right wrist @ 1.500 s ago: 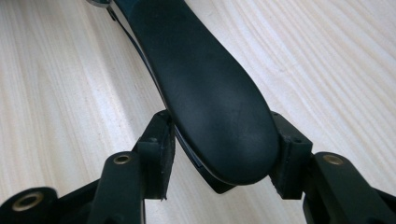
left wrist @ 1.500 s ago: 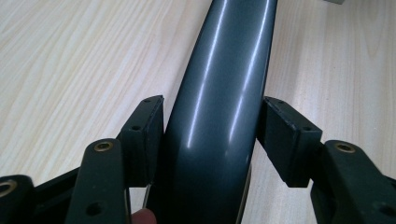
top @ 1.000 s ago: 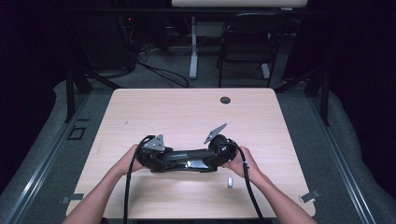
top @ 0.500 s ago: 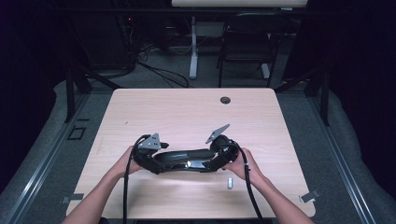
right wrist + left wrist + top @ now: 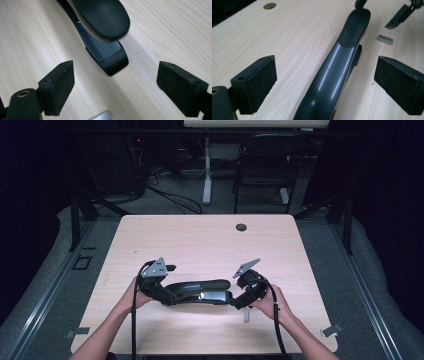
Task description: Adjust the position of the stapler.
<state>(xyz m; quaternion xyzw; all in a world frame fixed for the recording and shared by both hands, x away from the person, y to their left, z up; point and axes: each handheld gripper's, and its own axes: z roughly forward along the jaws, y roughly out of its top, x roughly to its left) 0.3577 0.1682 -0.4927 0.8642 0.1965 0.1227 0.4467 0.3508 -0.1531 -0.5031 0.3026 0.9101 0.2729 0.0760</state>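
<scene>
We hold left gripper [image 5: 172, 296] jaws wide, straddling stapler [image 5: 200, 291] rear. Stapler lies mid-table [image 5: 200, 240], near front. Right gripper [image 5: 235, 301] jaws wide, just off its nose. Risk: glossy curved top slips if we pinch off-centre; staple strip [image 5: 246, 316] nearby could get knocked.

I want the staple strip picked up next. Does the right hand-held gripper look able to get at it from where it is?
Probably yes. The right hand-held gripper has its jaws open, and the staple strip lies bare on the table just beside it, apart from the black stapler. Lying flat, it may be hard to pinch.
</scene>
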